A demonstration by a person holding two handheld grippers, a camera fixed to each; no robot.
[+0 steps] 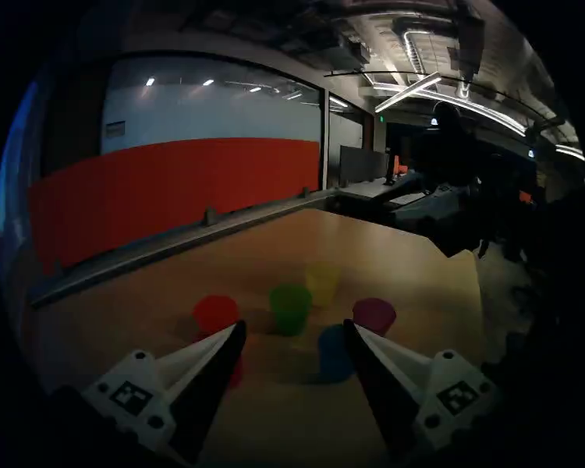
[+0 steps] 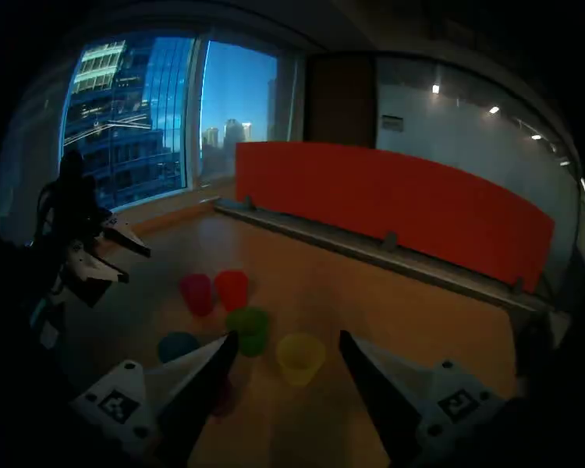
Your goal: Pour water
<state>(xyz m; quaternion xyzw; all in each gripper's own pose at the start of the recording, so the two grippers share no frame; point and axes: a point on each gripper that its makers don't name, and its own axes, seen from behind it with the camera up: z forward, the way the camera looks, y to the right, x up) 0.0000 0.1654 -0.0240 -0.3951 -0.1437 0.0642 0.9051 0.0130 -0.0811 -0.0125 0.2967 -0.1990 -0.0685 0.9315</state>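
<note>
While your left gripper (image 1: pixel 293 324) and right gripper (image 2: pixel 288 334) hover over desk (image 1: pixel 409 257), both jaws wide, holding nothing, coloured cups (image 1: pixel 290 308) stand clustered just ahead.

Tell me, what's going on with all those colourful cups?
A person holds a gripper in each hand above a wooden table. The left gripper and the right gripper are both open, holding nothing. A red cup, green cup, yellow cup, purple cup and blue cup stand clustered there, untouched. No pouring has begun.
</note>
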